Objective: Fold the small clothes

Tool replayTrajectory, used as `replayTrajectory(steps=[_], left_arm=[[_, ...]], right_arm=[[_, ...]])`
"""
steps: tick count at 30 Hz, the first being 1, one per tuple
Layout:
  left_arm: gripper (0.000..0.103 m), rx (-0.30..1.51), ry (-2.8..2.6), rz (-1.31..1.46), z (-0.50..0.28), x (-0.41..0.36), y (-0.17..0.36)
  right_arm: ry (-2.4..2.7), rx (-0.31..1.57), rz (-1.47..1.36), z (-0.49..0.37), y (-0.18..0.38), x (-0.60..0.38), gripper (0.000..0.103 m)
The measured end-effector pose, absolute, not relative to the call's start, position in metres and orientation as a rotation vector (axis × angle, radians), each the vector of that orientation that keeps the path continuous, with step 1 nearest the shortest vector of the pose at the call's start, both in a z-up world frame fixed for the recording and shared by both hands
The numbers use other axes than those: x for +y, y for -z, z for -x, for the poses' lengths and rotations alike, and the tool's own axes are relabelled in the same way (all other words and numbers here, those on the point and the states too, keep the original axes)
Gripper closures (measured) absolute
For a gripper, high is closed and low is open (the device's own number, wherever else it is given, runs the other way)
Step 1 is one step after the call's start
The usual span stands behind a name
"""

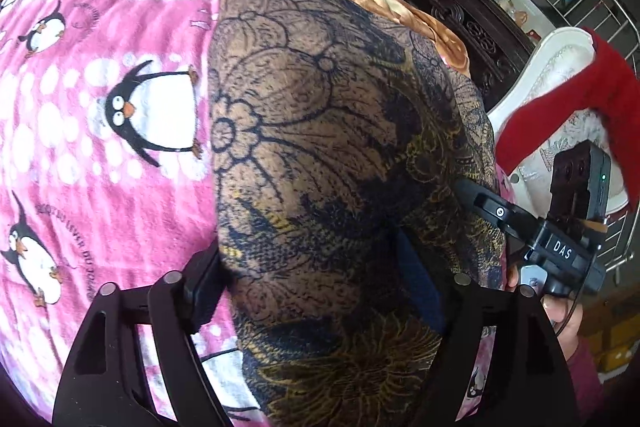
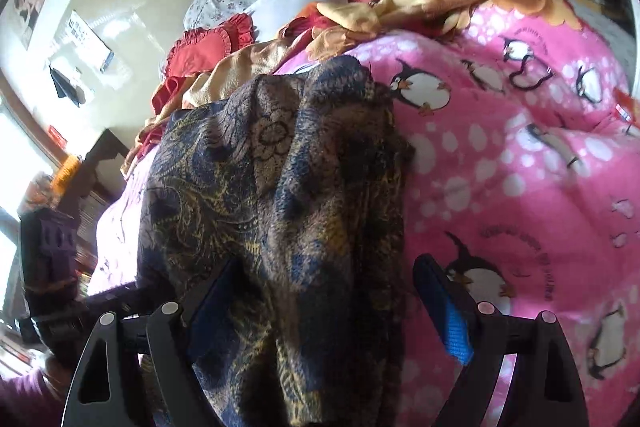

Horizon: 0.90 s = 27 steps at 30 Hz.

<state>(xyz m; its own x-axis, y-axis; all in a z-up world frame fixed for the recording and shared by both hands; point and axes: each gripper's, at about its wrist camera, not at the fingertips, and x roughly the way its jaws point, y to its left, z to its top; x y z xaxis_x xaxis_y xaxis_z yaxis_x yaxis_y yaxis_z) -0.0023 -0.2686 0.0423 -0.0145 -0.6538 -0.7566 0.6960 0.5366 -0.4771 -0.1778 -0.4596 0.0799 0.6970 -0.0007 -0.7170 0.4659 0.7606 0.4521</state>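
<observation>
Lying rumpled on pink penguin blanket (image 1: 100, 155), dark floral garment (image 1: 320, 155) w/ both grippers' jaws apart

Left gripper (image 1: 320, 291): angled steeply downward, jaws spread wide, black fingers (image 1: 200, 287) standing apart at the lower edge of its own view. Patterned garment (image 1: 320, 147) lying between the jaws, no pad seen pressing on it.

Right gripper (image 2: 320, 299): also tilted downward, jaws wide apart, blue pad (image 2: 448, 311) on one finger clear of the cloth, the other finger against the fabric's edge. Nothing pinched.

In the left wrist view, right gripper seen side-on at the right edge, held by a hand (image 1: 564, 323) with a purple sleeve (image 1: 584, 379) below.
</observation>
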Motion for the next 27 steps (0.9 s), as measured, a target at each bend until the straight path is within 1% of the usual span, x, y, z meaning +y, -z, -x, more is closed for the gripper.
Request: replayTrajectory(steps=[1, 2, 3, 4, 5, 7, 9, 10, 12, 16, 20, 24, 27], left_arm=[[0.021, 1.167, 1.076, -0.049, 0.003, -0.27, -0.043], [0.021, 1.167, 1.081, -0.052, 0.003, -0.271, -0.044], [0.021, 1.169, 1.087, -0.055, 0.003, -0.272, -0.045], [0.029, 1.17, 1.094, -0.051, 0.003, -0.272, -0.046], [0.035, 1.169, 1.1, -0.04, 0.004, -0.272, -0.046], [0.057, 1.162, 1.112, -0.032, 0.008, -0.271, -0.051], [0.068, 1.148, 1.136, -0.029, 0.007, -0.264, -0.059], [0.071, 1.142, 1.148, -0.024, 0.008, -0.261, -0.065], [0.073, 1.135, 1.175, -0.011, 0.01, -0.253, -0.075], [0.073, 1.095, 1.19, -0.032, 0.02, -0.224, -0.104], [0.073, 1.112, 1.167, -0.04, 0.026, -0.18, -0.122], [0.072, 1.134, 1.109, -0.079, 0.035, -0.13, -0.124], [0.072, 1.157, 1.053, -0.1, 0.04, -0.094, -0.112]], right_arm=[[0.272, 0.762, -0.681, 0.177, -0.079, -0.46, 0.027], [0.262, 0.761, -0.692, 0.176, -0.079, -0.46, 0.033], [0.253, 0.763, -0.702, 0.175, -0.079, -0.459, 0.042], [0.248, 0.76, -0.694, 0.174, -0.081, -0.456, 0.05], [0.248, 0.761, -0.671, 0.174, -0.084, -0.452, 0.053], [0.256, 0.766, -0.621, 0.173, -0.094, -0.444, 0.066], [0.256, 0.761, -0.608, 0.174, -0.103, -0.438, 0.071], [0.244, 0.75, -0.608, 0.176, -0.109, -0.435, 0.073], [0.223, 0.737, -0.603, 0.177, -0.121, -0.427, 0.074], [0.186, 0.71, -0.616, 0.18, -0.148, -0.405, 0.075], [0.125, 0.716, -0.638, 0.181, -0.165, -0.375, 0.075], [0.046, 0.747, -0.665, 0.176, -0.165, -0.339, 0.075], [0.0, 0.788, -0.675, 0.168, -0.151, -0.306, 0.075]])
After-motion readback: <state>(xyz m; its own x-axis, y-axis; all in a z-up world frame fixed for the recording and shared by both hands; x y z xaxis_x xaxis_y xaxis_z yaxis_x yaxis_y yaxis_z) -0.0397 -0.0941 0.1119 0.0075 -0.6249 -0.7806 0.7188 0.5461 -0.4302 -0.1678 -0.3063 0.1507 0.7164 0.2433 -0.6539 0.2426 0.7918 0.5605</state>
